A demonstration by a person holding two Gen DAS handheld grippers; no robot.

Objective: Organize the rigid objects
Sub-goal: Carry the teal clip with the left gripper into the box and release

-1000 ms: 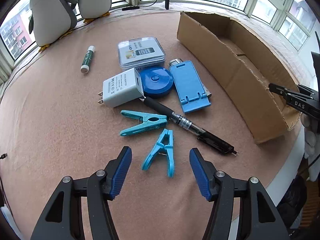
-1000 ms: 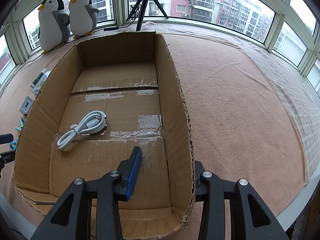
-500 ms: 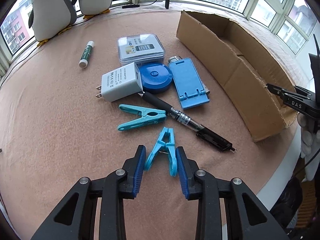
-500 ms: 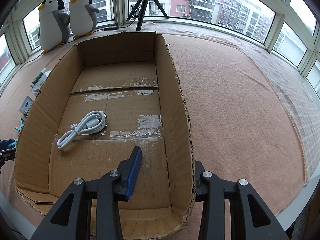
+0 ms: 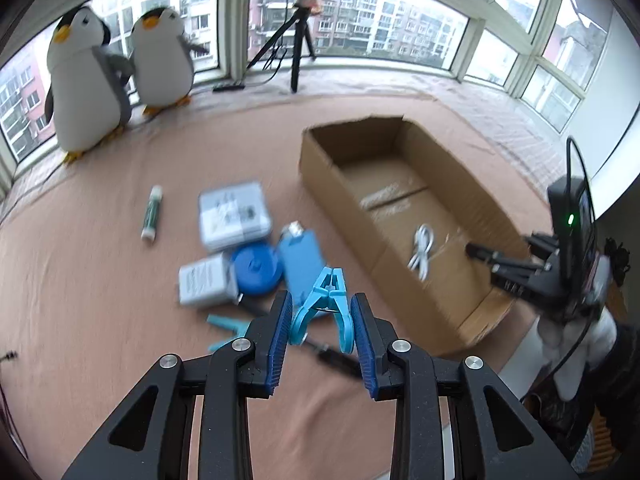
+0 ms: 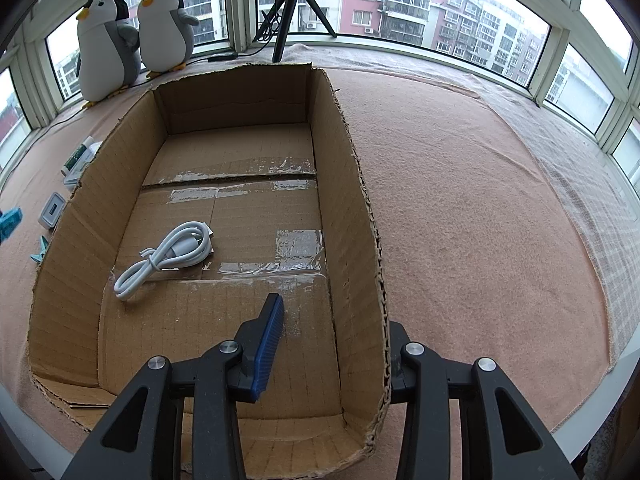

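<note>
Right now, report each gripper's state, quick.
Left gripper: shut on the blue clothespin, lifted off the table.
Right gripper: shut on the cardboard box wall, one finger inside, one outside.

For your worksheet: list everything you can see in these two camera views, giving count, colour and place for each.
clothespin: one, light blue, held in left gripper
second clothespin: one, teal, on the cloth
cardboard box: one, brown, right wall gripped
cable: one, white, inside box
charger: one, white, on cloth
tape measure: one, blue, beside charger
plush penguins: two, by window
left gripper: shut on clothespin
right gripper: clamps box wall
</note>
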